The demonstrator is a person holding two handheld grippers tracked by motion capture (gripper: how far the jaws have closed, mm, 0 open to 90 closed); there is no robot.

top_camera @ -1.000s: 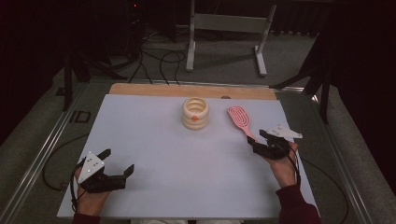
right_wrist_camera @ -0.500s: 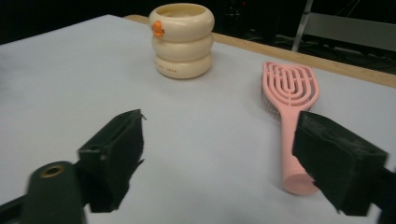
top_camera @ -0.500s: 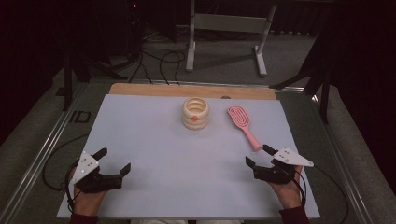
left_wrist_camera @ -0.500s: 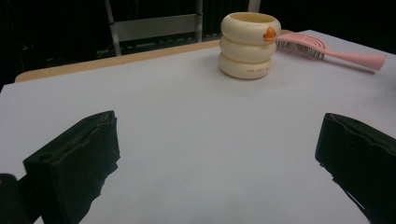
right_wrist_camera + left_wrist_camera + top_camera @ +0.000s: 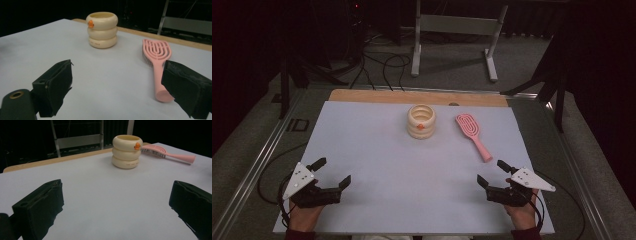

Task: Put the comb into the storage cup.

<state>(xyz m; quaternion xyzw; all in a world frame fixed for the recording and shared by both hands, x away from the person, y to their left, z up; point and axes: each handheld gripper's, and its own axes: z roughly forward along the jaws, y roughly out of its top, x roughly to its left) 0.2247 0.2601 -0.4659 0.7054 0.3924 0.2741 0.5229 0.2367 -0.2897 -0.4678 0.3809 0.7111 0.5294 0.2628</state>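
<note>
The pink hairbrush (image 5: 473,135) lies flat on the white table sheet (image 5: 377,145), just right of the cream ringed cup (image 5: 421,121), apart from it. The right gripper (image 5: 494,172) sits near the handle end; its jaws have just been opening, with nothing between them. The left gripper (image 5: 331,172) is spread wide too, empty. A careless reach could skid the brush into the cup (its inside is hidden here).
</note>
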